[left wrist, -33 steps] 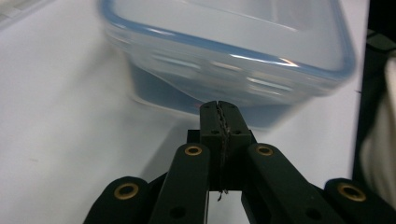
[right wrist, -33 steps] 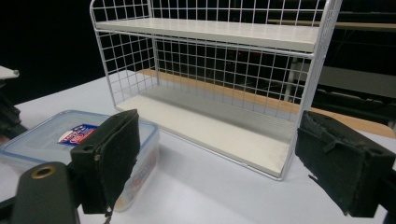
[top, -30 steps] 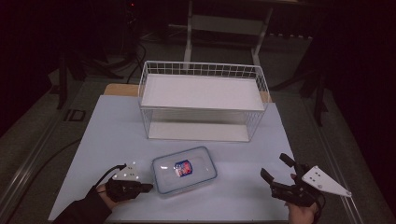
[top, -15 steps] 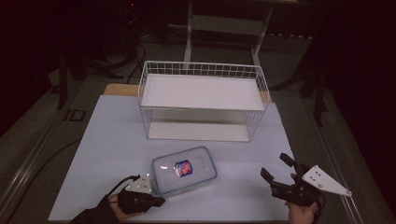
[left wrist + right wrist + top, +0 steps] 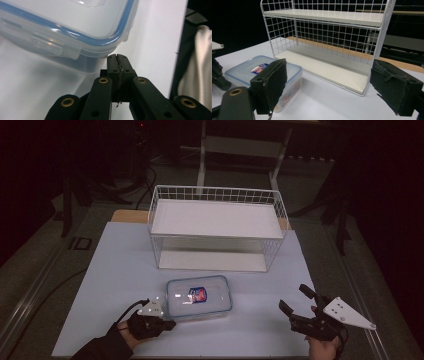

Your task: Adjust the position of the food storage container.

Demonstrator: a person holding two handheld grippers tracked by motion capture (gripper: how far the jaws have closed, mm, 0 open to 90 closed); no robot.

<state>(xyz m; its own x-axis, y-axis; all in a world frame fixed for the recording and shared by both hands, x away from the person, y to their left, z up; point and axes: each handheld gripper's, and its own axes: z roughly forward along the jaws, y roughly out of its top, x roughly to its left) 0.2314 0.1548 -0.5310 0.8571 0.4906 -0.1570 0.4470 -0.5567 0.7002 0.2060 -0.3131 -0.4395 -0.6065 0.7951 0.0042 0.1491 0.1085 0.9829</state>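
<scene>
Left tool now moved in against near-left corner of clear lidded container, jaws pressed together, likely to nudge it. Right tool waits gaping, well apart. Container sits on bench before wire shelf rack.

The high view looks forward and down from above the near edge of the counter, taking in the whole top and the dark floor beyond. The left gripper view sits very low and close, looking along its hand-held gripper at a corner of the plastic box. The right gripper view looks from farther back, low across the counter, toward the wire rack. It shares that box with the left gripper view, and box and rack with the high view.
</scene>
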